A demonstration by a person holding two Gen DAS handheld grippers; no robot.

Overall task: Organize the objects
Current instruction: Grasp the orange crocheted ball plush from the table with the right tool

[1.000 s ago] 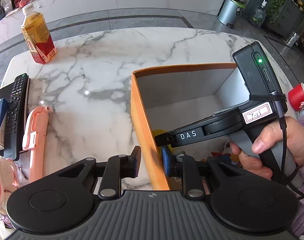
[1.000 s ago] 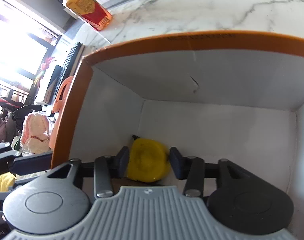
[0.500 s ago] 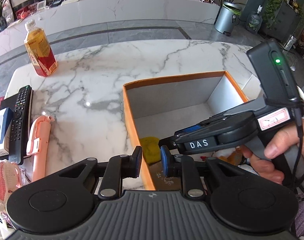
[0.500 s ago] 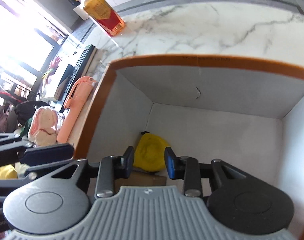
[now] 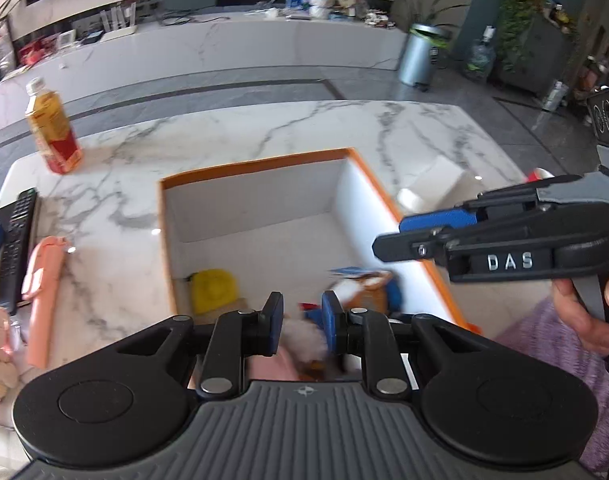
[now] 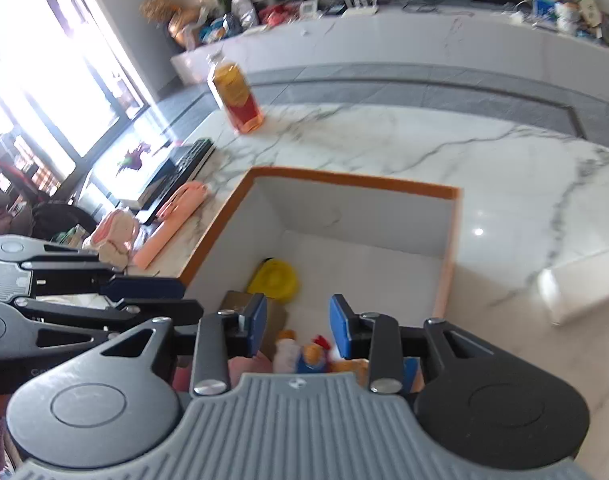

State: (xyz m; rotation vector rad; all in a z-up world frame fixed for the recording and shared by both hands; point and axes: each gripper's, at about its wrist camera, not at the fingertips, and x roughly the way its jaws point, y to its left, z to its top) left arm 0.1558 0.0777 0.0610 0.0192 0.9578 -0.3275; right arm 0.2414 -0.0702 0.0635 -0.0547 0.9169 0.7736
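A: What is lying on the marble table?

B: An orange-rimmed box is sitting in the middle, its long side running away from the cameras. Inside, a yellow round thing is lying in the near left corner, and some small colourful toys are resting at the near wall; they are blurred.

A: And outside the box?

B: On the left, a pink stick and a black remote are lying with their long axes pointing away, and a juice bottle is standing upright in the far left corner.

A: The grippers?

B: The left gripper is hanging over the near edge with fingers almost together, holding nothing. The right gripper is hovering above the box, fingers partly apart and empty.
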